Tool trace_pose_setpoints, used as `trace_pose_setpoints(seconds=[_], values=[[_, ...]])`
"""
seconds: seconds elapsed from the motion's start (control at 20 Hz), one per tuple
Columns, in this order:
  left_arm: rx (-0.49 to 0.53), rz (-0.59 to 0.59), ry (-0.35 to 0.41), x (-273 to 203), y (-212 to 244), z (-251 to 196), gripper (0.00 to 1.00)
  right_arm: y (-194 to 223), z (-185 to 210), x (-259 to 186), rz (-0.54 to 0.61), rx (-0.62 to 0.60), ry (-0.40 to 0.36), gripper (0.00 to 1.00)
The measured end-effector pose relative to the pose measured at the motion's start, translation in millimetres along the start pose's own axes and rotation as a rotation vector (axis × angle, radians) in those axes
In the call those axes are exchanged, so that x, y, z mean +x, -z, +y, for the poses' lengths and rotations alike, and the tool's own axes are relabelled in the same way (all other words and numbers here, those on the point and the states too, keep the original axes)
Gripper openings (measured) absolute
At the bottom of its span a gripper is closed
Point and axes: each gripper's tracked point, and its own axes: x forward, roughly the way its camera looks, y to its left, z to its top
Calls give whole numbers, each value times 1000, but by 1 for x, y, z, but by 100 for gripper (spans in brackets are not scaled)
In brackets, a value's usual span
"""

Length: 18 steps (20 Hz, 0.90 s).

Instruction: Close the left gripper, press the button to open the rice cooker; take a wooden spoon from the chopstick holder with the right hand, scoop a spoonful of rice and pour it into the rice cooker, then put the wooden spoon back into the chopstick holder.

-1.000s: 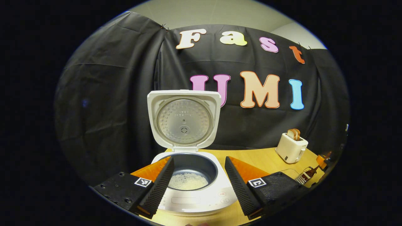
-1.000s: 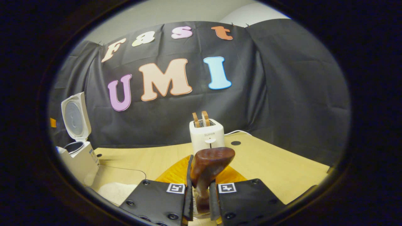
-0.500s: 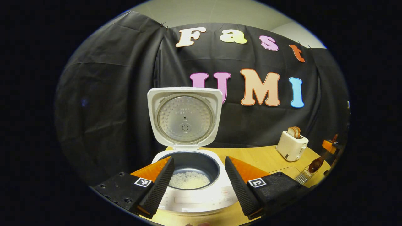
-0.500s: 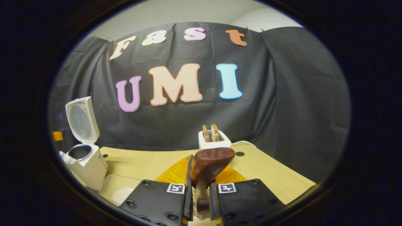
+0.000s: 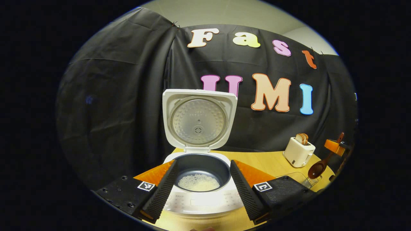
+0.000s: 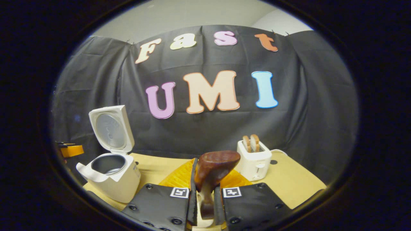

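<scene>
Two claws in play, and I'm holding each where it is for a reason. My right claw (image 6: pixel 204 200) is clamped on the spoon (image 6: pixel 212 175): both fingers pinch the handle low down, so the dark bowl stands up above them, roughly level, which is how I'd want it for carrying. Whether any rice sits in it I can't tell from this angle. In the left gripper view the same spoon (image 5: pixel 318 167) hangs over a wire holder (image 5: pixel 310 182) at the bench's right edge, so I judge the spoon is either just drawn or about to go back.

My left claw (image 5: pixel 202 189) is spread wide and grips nothing. I've got it parked low in front of the cooker (image 5: pixel 200 192), fingers either side of the pot, out of the spoon's path.

The cooker itself is open, lid (image 5: pixel 199 120) standing upright at the back, so the button step looks done. A thin bed of rice (image 5: pixel 198 183) lies in the pot, which suggests a scoop has already gone in.

Farther off, in the right gripper view, the cooker (image 6: pixel 110 175) stands to my left on the bench (image 6: pixel 295 183), well apart from the toaster (image 6: pixel 253 158) behind the spoon.
</scene>
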Motion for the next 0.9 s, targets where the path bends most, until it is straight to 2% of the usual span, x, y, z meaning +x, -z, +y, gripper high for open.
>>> trace_pose_setpoints(seconds=[0.25, 0.6, 0.75, 0.9], values=[[23, -1, -4, -7, 6, 10, 95, 61, 48, 22, 79, -30, -37, 25], [-11, -7, 2, -8, 4, 23, 95, 127, 72, 40, 170, -118, -10, 24], [-10, -3, -14, -9, 6, 38, 95, 134, 82, 42, 176, -82, -21, 23], [-26, -1, -13, -9, 6, 43, 95, 136, 89, 42, 198, 23, -17, 25]])
